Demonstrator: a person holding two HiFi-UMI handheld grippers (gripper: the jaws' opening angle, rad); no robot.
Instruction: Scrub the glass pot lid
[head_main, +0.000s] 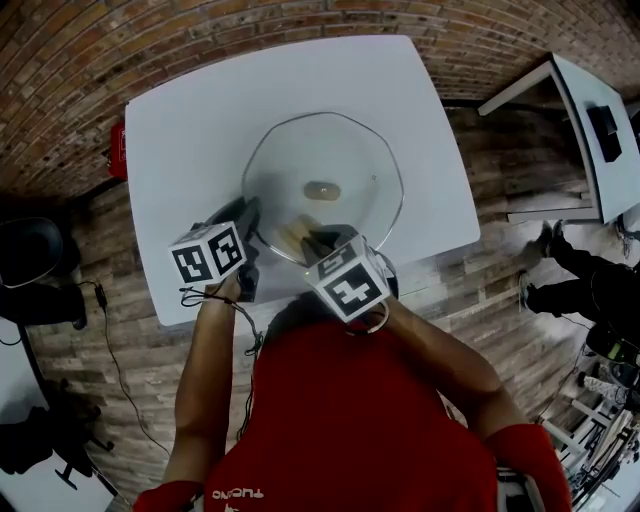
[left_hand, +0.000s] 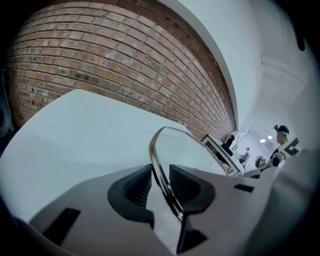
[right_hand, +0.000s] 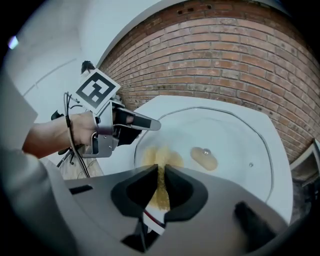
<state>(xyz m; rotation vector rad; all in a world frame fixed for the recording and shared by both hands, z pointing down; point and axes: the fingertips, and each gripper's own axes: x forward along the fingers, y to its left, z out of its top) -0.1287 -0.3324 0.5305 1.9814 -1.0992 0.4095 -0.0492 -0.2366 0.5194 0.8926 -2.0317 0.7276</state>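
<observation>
The glass pot lid (head_main: 322, 190) lies near the middle of the white table (head_main: 190, 120), its pale knob (head_main: 322, 189) at the centre. My left gripper (head_main: 248, 222) is shut on the lid's near-left metal rim (left_hand: 161, 165), which runs between both pads in the left gripper view. My right gripper (head_main: 312, 240) is over the lid's near part, shut on a yellow scrub pad (right_hand: 161, 187). The pad's free end rests on the glass (right_hand: 159, 156). The right gripper view also shows the knob (right_hand: 204, 157) and the left gripper (right_hand: 142, 122) at the rim.
A red object (head_main: 117, 150) sits at the table's left edge. A second white table (head_main: 590, 110) and a person's legs (head_main: 575, 270) are to the right. A black chair (head_main: 30, 250) and cables lie on the brick floor at left.
</observation>
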